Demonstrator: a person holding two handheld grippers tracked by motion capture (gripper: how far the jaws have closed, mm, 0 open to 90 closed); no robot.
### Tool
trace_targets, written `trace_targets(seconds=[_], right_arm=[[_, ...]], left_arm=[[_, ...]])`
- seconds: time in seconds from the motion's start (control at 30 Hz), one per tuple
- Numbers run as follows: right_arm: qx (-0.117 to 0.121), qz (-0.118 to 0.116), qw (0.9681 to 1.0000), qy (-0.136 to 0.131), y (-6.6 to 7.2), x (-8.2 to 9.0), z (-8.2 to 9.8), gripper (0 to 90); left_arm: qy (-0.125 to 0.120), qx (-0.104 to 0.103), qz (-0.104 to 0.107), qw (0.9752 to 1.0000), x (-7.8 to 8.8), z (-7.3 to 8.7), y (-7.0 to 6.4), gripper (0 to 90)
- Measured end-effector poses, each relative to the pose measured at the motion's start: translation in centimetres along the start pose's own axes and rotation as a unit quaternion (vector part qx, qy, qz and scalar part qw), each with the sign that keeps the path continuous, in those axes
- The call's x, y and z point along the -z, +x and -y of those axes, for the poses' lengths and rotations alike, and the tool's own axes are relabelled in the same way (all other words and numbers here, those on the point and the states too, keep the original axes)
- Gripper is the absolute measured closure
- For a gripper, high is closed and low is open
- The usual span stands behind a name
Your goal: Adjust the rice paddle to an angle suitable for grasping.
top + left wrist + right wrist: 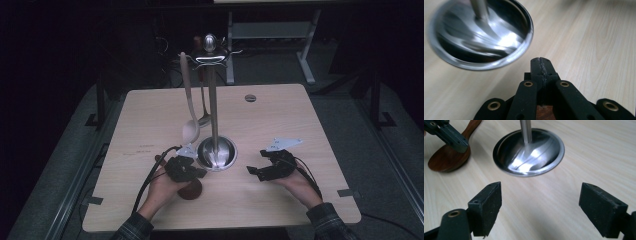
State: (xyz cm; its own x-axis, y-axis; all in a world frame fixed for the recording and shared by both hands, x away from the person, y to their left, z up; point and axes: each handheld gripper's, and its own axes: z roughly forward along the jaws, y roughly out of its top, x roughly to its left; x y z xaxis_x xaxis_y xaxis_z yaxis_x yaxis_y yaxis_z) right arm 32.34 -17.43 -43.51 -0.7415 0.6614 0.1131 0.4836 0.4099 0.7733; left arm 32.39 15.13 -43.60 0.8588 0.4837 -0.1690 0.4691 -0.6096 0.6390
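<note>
Left claw [541, 68] was clamped on a brown wooden spoon [447, 157], mostly hidden under the hand; right claw [540, 210] sat wide open, empty, near the steel stand [216, 152]

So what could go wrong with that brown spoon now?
1. The left gripper is shut on the brown wooden spoon, whose bowl is down near the table. If the grip is thin, the spoon might twist or slip.
2. The spoon sits close to the shiny stand base; swinging it could knock the stand and shake the pale spoon hanging there.
3. The right gripper is open and holds nothing, so it can't steady the stand yet.
</note>
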Motion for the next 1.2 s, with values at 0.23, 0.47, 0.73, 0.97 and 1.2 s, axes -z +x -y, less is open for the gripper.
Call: trace_targets(seconds=[0.23,0.47,0.73,0.97,1.2], right_arm=[[-0.001,0.003,1.0000,0.002,-0.1,0.3,0.6,17.9],[-0.003,0.004,1.0000,0.002,-0.2,0.4,0.6,18.0],[-0.007,0.005,0.9999,0.006,-0.1,0.3,0.7,18.1],[-0.009,0.007,0.9999,0.006,-0.2,0.7,1.1,18.1],[-0.020,0.014,0.9997,0.003,-0.6,1.5,1.8,18.1]], left_arm=[[0.025,0.006,0.010,0.9996,-0.3,1.1,-0.1,89.9],[0.031,0.019,0.002,0.9993,1.3,2.8,-0.4,89.9],[0.032,0.040,-0.014,0.9986,3.8,5.6,-0.8,89.9],[0.038,0.054,-0.039,0.9970,6.0,7.8,-0.4,89.9],[0.022,0.074,-0.056,0.9954,7.7,9.2,0.5,89.9]])
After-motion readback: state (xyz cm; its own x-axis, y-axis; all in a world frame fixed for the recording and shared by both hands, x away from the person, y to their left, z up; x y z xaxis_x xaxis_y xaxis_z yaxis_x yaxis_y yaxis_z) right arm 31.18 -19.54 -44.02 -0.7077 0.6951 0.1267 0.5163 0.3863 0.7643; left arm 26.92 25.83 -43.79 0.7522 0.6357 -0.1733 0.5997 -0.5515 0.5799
